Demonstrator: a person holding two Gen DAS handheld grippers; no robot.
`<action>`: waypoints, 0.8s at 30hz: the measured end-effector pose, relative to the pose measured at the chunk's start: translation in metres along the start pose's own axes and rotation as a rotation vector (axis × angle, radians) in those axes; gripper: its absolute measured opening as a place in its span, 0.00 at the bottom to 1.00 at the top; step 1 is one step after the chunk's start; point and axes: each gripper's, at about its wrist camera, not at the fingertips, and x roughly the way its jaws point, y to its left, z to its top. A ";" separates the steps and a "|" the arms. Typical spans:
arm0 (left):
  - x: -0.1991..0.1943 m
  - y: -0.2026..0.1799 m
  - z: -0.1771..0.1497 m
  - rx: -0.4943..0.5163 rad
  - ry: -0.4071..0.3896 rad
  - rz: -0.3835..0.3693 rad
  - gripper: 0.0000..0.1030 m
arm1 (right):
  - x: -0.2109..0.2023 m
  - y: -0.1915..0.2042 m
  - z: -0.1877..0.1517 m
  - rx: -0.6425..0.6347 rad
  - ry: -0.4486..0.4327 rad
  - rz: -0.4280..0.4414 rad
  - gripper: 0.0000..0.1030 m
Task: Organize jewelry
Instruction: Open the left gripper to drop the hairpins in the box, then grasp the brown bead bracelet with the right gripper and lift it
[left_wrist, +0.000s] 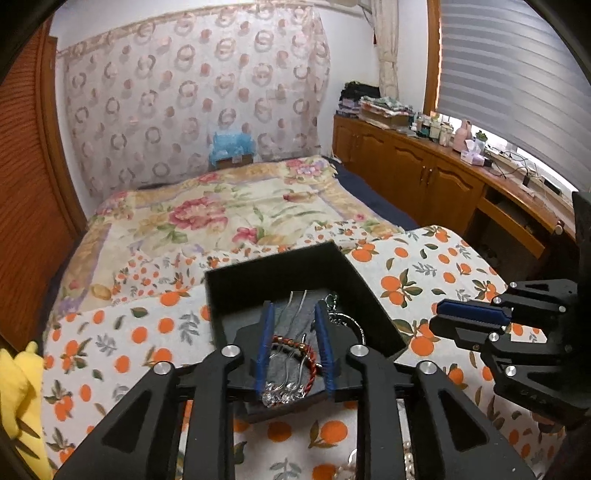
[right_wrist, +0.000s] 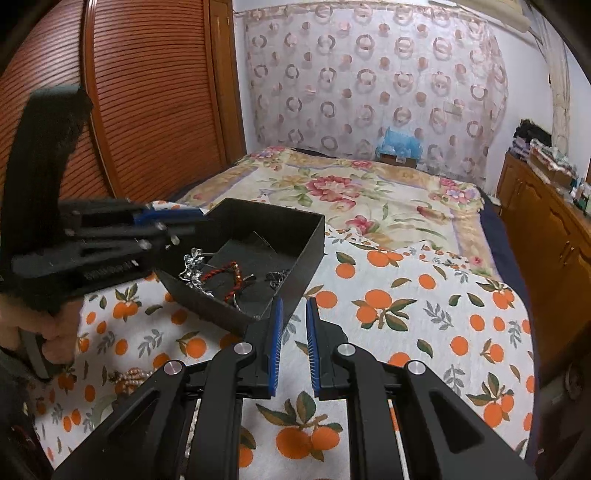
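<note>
We see the left gripper (left_wrist: 293, 345) over the black box (left_wrist: 258, 273), fingers apart at a medium gap, blue pads (left_wrist: 266, 343) either side of the jewelry pile but gripping nothing we can confirm. Between the pads, low in the box, lies the red braided bracelet (left_wrist: 295, 360); just nearer the box's front wall sits a clear crystal piece (left_wrist: 284, 393), and thin silver chains (left_wrist: 295, 306) run toward the box's back wall. A silver ring-and-chain piece (left_wrist: 341, 317) lies toward the box's right side, just outside the right pad.

Right wrist view: the right gripper (right_wrist: 294, 339) is off the box, its left finger tip just beside the box's near corner (right_wrist: 266, 314), jaws parted narrowly, nothing between them. From here the left gripper (right_wrist: 155, 229) reaches over the box's left wall, blurred. Inside the box (right_wrist: 306, 251) we see the bracelet (right_wrist: 229, 275), the crystal piece (right_wrist: 192, 264) toward the left wall, and a dark chain bit (right_wrist: 277, 278) toward the right wall.

Outside the box, left of it and nearer us, a pearl strand (right_wrist: 129, 380) lies on the orange-print cloth (right_wrist: 424, 314). The person's hand (right_wrist: 55, 332) holds the left gripper's handle. The box sits on that cloth, spread over the bed; floral blanket (right_wrist: 351, 206) beyond the box.
</note>
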 end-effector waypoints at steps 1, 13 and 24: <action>-0.005 0.000 -0.001 0.002 -0.007 -0.004 0.25 | -0.002 0.002 -0.001 0.000 0.000 0.005 0.14; -0.061 0.009 -0.035 0.033 -0.027 -0.011 0.30 | -0.029 0.032 -0.026 -0.015 -0.034 0.038 0.14; -0.082 0.005 -0.085 0.021 0.003 -0.037 0.38 | -0.039 0.058 -0.060 -0.033 -0.007 0.074 0.26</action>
